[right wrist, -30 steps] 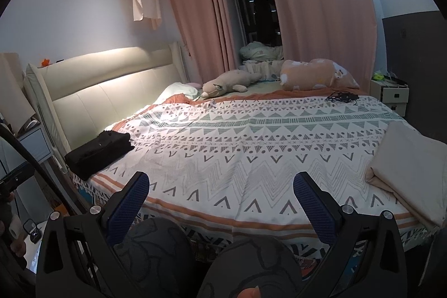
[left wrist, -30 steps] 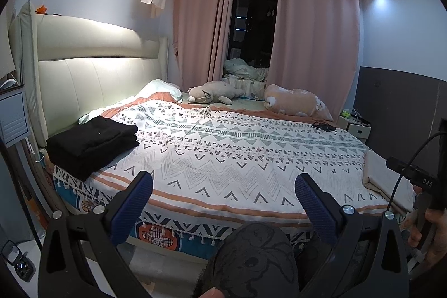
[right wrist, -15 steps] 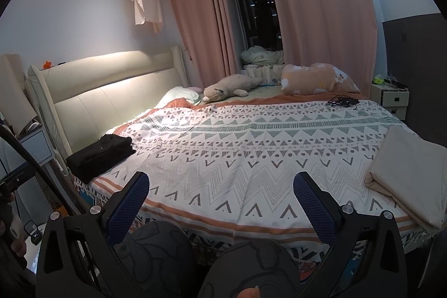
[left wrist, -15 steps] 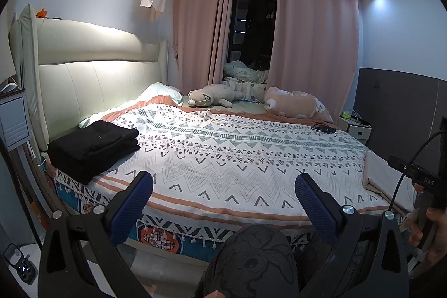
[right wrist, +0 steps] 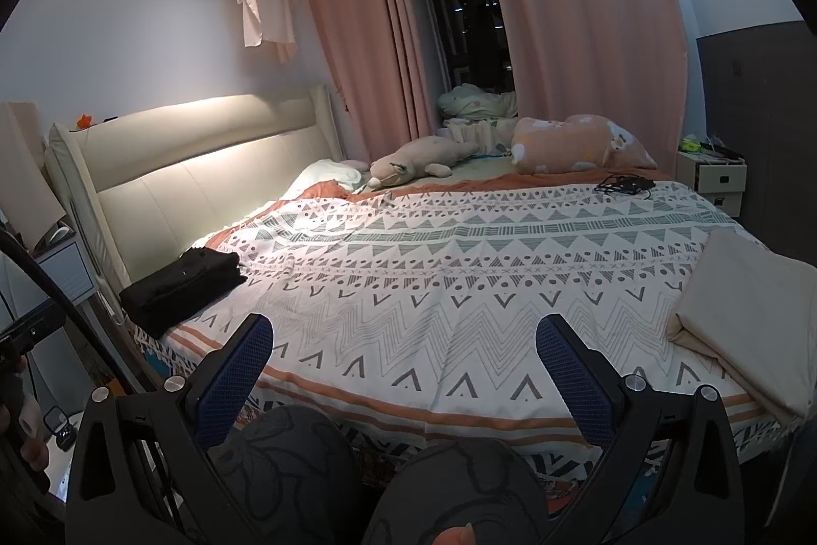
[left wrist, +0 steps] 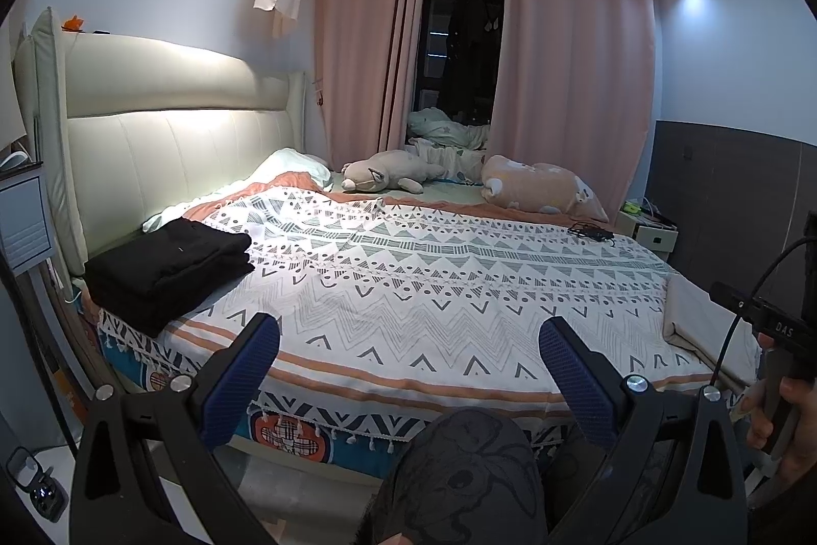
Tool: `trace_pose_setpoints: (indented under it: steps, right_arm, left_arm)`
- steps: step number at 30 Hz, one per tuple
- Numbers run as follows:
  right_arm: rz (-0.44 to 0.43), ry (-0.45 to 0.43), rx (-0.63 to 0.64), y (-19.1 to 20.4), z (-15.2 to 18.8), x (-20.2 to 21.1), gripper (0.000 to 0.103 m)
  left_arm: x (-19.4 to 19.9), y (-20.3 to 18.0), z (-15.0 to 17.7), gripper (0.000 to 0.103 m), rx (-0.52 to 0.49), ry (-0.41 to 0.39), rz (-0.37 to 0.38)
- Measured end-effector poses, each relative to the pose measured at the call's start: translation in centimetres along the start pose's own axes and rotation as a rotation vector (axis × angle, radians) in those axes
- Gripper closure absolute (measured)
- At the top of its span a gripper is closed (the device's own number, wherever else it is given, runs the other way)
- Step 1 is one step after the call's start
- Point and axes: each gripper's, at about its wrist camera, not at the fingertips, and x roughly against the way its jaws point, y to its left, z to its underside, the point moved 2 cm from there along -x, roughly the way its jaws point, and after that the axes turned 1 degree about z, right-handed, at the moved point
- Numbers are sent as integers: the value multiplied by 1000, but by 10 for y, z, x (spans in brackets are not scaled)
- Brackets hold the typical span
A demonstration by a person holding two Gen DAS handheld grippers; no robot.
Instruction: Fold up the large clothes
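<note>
Nearest to me, the left hand-held gripper (left wrist: 408, 335) has its blue pads spread wide apart with nothing between them, and the right hand-held gripper (right wrist: 403, 333) stands the same way, wide and bare; below them I see the person's knees (right wrist: 286, 453) at the bed's near edge. Beyond the fingers lies the patterned bedspread (left wrist: 434, 289), flat and free of any spread-out garment. On its left near corner, by the headboard (left wrist: 153, 136), sits a folded black garment (left wrist: 168, 264), squared into a neat stack. On the right edge rests a folded beige cloth (right wrist: 750, 310), also stacked. Farther back are two plush toys (left wrist: 388, 177) and a tangle of black cable (right wrist: 625, 185) near the pink curtains (left wrist: 572, 85). I judge that I am between garments: both piles look done and neither hand-held gripper holds cloth. The next move calls for fetching an unfolded piece, which I cannot see here, and laying it flat mid-bed.
</note>
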Motion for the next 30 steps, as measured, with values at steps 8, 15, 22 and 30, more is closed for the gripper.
trace_pose_setpoints:
  steps: [8, 15, 22, 30]
  right_arm:
    - [6, -6, -6, -2, -1, 2, 0]
    - [12, -13, -5, 1, -1, 6, 0]
    - [14, -20, -4, 3, 1, 10, 0]
    - [22, -23, 4, 4, 3, 12, 0]
  left_arm:
    - [0, 2, 0, 0, 3, 0, -1]
    - [1, 2, -1, 0, 1, 0, 1]
    - [3, 0, 0, 0, -9, -2, 5]
    - [5, -1, -1, 0, -6, -7, 5]
